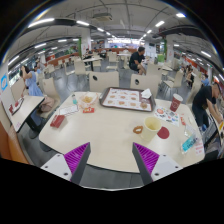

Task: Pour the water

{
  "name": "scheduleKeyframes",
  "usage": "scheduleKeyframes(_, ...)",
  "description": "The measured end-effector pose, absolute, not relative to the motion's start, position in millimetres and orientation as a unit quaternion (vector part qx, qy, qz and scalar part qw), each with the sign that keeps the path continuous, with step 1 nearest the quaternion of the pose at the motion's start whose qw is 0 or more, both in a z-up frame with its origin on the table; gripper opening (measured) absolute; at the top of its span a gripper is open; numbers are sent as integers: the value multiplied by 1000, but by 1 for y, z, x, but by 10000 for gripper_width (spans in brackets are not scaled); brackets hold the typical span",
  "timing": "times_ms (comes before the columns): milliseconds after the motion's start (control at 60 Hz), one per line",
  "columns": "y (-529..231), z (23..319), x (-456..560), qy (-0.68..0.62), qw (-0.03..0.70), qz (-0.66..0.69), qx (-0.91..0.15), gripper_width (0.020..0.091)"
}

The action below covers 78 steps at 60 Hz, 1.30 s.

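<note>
My gripper (pixel 112 160) hangs above the near edge of a cream table (pixel 105 135), its two fingers with purple pads (pixel 76 157) spread wide apart and nothing between them. Far beyond the fingers, to the right, stand a red cup (pixel 174 104), a small yellow cup (pixel 152 124) and a low red bowl (pixel 164 132). A brown ring-shaped thing (pixel 138 129) lies next to them. No bottle or jug of water can be made out for certain.
A tray (pixel 126 98) with several small items lies at the far middle of the table. A yellow container (pixel 87 101) stands to its left and a red object (pixel 58 121) lies nearer left. A person (pixel 203 100) sits at right; other tables and chairs fill the hall.
</note>
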<state>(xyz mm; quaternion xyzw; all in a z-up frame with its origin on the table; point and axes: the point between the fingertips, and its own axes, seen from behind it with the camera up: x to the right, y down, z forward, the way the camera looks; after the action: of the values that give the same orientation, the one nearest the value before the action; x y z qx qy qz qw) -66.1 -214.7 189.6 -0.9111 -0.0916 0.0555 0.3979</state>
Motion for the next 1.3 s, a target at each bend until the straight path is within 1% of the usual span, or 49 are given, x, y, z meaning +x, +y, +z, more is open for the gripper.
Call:
scheduleKeyframes(117, -212, 185, -25, -75, 399, 52, -912, 850)
scheduleKeyframes(133, -213, 187, -53, -72, 400, 54, -912, 849)
scheduleKeyframes(167, -213, 185, -45, -68, 401, 53, -912, 851)
scheduleKeyframes(250, -214, 175, -14, -60, 401, 45, -913, 854)
scheduleKeyframes(333, -217, 160, 31, -52, 401, 34, -914, 849)
scheduleKeyframes(517, -215, 114, 147, -20, 402, 7, -915, 853)
scheduleKeyframes(633, -199, 90, 228, 11, 420, -6, -908, 850)
scheduleKeyframes(650, -193, 86, 254, 14, 424, -8, -905, 849)
scheduleKeyframes(667, -199, 89, 281, 15, 427, -11, -904, 849)
scheduleKeyframes(733, -187, 84, 320, 27, 441, -19, -897, 848)
scheduleKeyframes(900, -132, 82, 351, 25, 484, -18, -875, 848)
scheduleKeyframes(1017, -97, 71, 359, 28, 498, -23, -866, 843)
scheduleKeyframes(1050, -89, 69, 363, 29, 502, -23, -864, 828)
scheduleKeyframes(1083, -83, 67, 364, 29, 506, -25, -862, 786)
scheduleKeyframes(1150, -75, 62, 361, 27, 509, -24, -860, 655)
scheduleKeyframes(1183, -72, 62, 362, 28, 512, -26, -858, 566)
scheduleKeyframes(1217, -70, 63, 360, 32, 515, -27, -856, 559)
scheduleKeyframes(1283, -69, 64, 361, 37, 516, -27, -856, 498)
scheduleKeyframes(1300, -69, 63, 361, 39, 516, -27, -856, 497)
